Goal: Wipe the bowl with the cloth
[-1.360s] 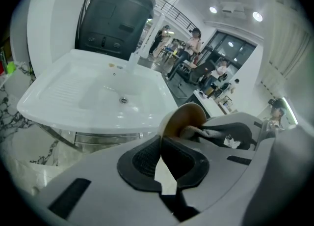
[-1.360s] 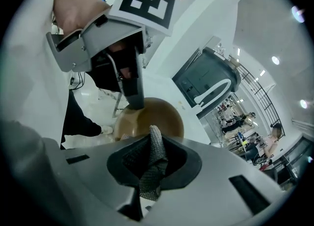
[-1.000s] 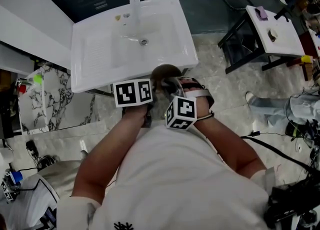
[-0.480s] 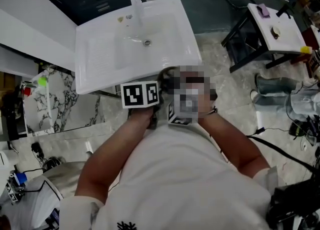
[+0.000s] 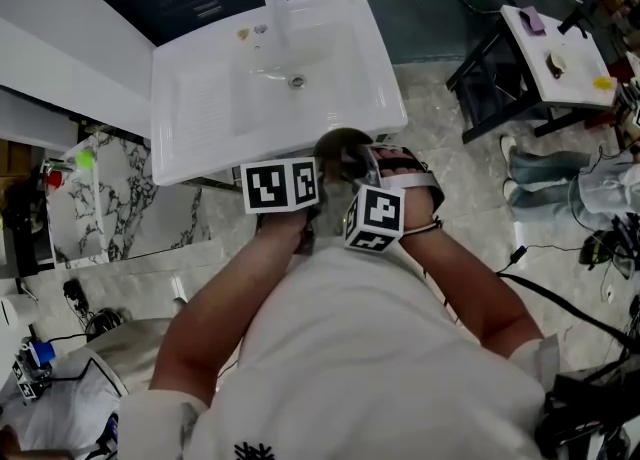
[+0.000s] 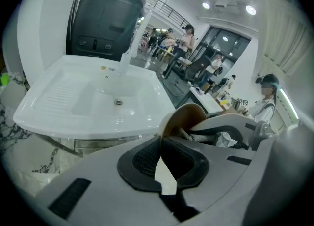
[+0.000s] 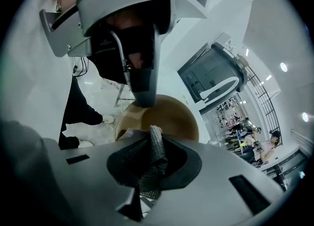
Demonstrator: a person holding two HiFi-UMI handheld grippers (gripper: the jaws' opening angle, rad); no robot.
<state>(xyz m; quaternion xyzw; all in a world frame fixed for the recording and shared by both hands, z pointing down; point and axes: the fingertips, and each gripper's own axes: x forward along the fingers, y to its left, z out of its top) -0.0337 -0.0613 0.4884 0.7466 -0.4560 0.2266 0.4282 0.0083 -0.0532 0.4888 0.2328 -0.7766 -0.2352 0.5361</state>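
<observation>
Shifted right gripper (image 7: 153,144), cloth (image 7: 151,171) between fingers (image 7: 129,166)

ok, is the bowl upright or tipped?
Tipped. The bowl shows its brown inside to the right tool, holding the cloth; the left tool clamps its rim.

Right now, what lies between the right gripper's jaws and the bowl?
Only the grey mesh cloth: the right gripper pinches it, and its end sticks out toward the brown bowl's inside. The right gripper view shows this.
</observation>
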